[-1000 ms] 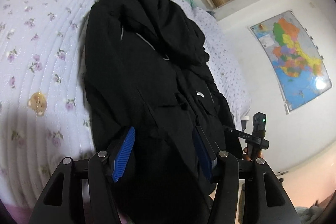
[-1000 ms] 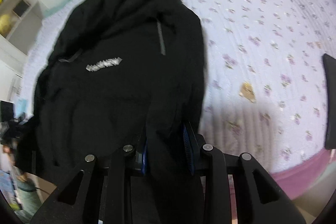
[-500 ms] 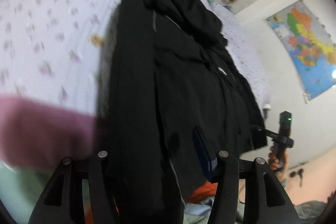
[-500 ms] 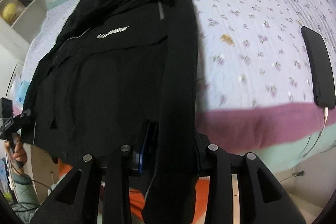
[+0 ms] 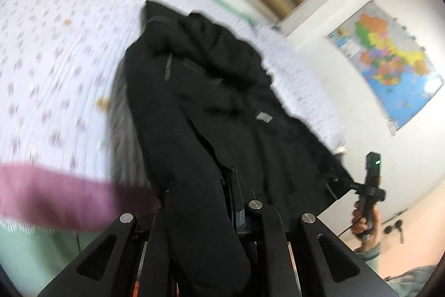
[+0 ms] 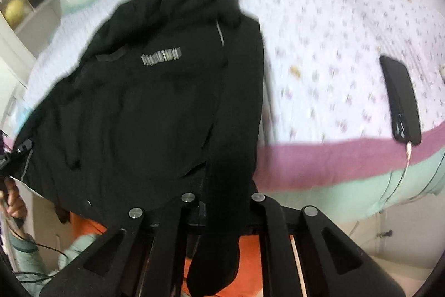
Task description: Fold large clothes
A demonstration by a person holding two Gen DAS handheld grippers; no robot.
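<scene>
A large black hooded jacket [image 5: 222,107] lies stretched over the floral bed, its hood at the far end; it also shows in the right wrist view [image 6: 155,102] with a grey chest logo [image 6: 161,57]. My left gripper [image 5: 205,185] is shut on the jacket's bottom corner, and a sleeve drapes over its fingers. My right gripper [image 6: 225,185] is shut on the other bottom corner, with a sleeve hanging down between its fingers. The hem hangs past the bed's near edge. Both gripper pads are hidden by cloth.
The bed has a white floral quilt [image 5: 55,52] with a purple border [image 6: 319,157]. A black phone [image 6: 400,99] on a cable lies on the quilt at right. A wall map [image 5: 386,57] hangs at right. A shelf [image 6: 25,10] stands at left.
Both grippers have pulled the jacket's bottom back toward the bed's near edge and lifted it. The left gripper has gone from open to shut on the cloth.
</scene>
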